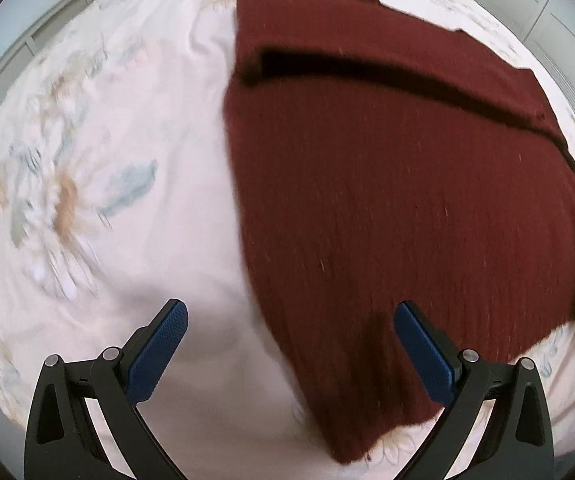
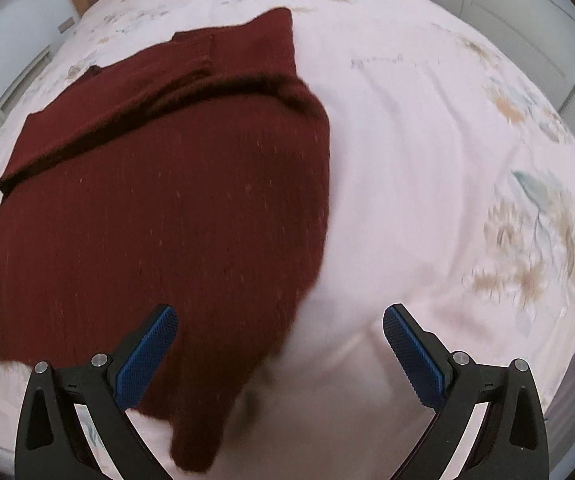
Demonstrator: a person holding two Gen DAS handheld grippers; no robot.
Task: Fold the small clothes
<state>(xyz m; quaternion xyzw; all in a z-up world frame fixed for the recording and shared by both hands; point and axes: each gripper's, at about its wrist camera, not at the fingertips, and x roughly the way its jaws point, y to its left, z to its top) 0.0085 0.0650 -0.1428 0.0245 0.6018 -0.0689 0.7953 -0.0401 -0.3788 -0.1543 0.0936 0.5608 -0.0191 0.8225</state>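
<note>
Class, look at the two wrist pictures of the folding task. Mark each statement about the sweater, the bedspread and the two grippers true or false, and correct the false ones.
1. The sweater is dark red. True.
2. The left gripper is shut on the sweater. False: its jaws stand wide apart and hold nothing.
3. The sweater lies on a pale bedspread with a flower print. True.
4. The right gripper is shut. False: its jaws are open, with the sweater's near edge below them.
5. The sweater is rolled into a ball. False: it lies mostly flat, with a fold across its far part.
</note>
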